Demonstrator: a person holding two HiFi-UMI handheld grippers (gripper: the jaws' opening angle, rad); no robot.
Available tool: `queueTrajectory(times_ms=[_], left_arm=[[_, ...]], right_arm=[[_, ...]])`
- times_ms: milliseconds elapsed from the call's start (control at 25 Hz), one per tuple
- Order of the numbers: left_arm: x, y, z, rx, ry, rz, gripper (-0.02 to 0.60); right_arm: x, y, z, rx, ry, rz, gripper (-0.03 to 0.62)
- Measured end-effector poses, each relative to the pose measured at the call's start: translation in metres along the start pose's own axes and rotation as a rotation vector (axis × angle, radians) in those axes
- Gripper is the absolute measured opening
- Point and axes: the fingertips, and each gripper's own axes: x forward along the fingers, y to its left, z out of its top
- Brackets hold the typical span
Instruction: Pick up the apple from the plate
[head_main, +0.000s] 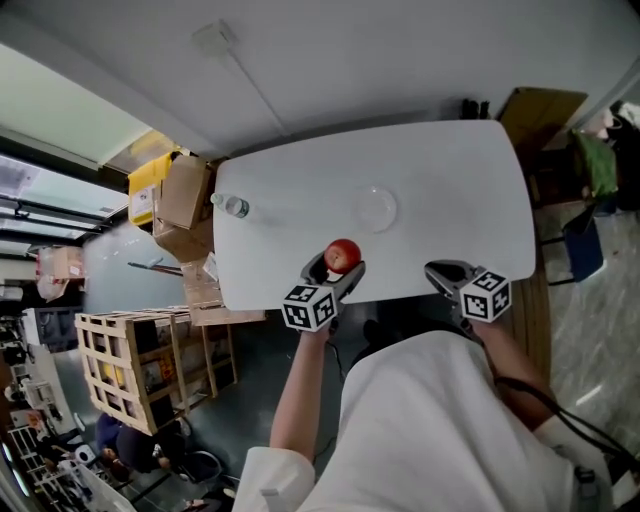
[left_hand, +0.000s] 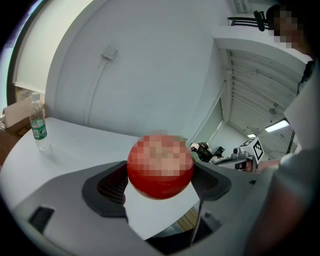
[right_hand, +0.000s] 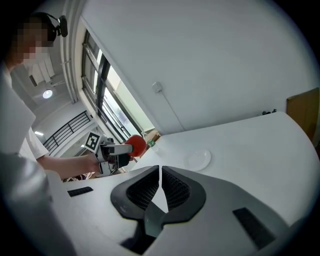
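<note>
– Where is the round red apple (left_hand: 160, 170)?
– Squeezed between the left gripper's (head_main: 338, 270) bumpy dark pads (left_hand: 111, 186), away from the clear round plate (head_main: 377, 208). The right gripper's (right_hand: 160, 180) jaws are together, empty.

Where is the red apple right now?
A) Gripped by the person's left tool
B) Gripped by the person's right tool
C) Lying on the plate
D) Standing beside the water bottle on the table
A: the apple sits clamped between the jaws of the left tool, held above the table edge, while the plate has nothing on it and the right tool is closed on nothing.
</note>
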Motion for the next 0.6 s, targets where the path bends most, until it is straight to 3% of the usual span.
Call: queueTrajectory(times_ms=[600], left_arm=[[-0.091, -0.016, -0.026, 0.047, -0.025, -0.076, 0.393]], right_arm=[[-0.021, 0.072, -0.028, -0.035, -0.119, -0.076, 0.040]])
